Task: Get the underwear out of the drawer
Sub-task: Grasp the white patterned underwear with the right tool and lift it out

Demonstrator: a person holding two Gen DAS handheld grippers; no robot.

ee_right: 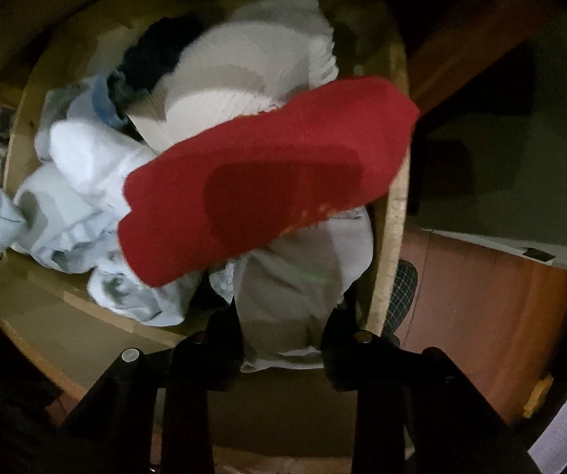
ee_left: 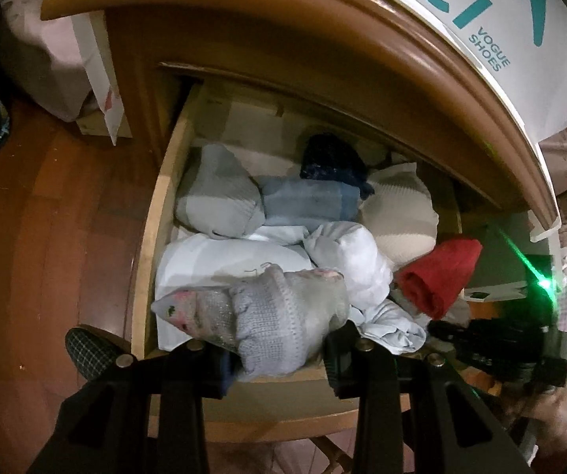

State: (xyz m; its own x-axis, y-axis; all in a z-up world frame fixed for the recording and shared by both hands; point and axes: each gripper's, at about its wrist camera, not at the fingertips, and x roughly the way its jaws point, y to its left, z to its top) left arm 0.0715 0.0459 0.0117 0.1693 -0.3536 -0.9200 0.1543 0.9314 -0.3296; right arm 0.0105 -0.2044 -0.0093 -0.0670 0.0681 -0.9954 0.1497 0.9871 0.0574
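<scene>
The left tool [ee_left: 279, 359] held a grey knitted bundle [ee_left: 283, 316] between its jaws at the drawer's front edge [ee_left: 283, 381]. The right tool [ee_right: 283, 339] pointed down at the drawer's front right corner, its jaws pinched on a pale grey garment [ee_right: 295, 300] – whether that was underwear could not be told. Just beyond lay a red rolled piece [ee_right: 267, 173] against the right wall [ee_right: 396, 205], white cloth [ee_left: 224, 256] mid-drawer – and a dark bundle [ee_left: 331, 158] toward the back edge
</scene>
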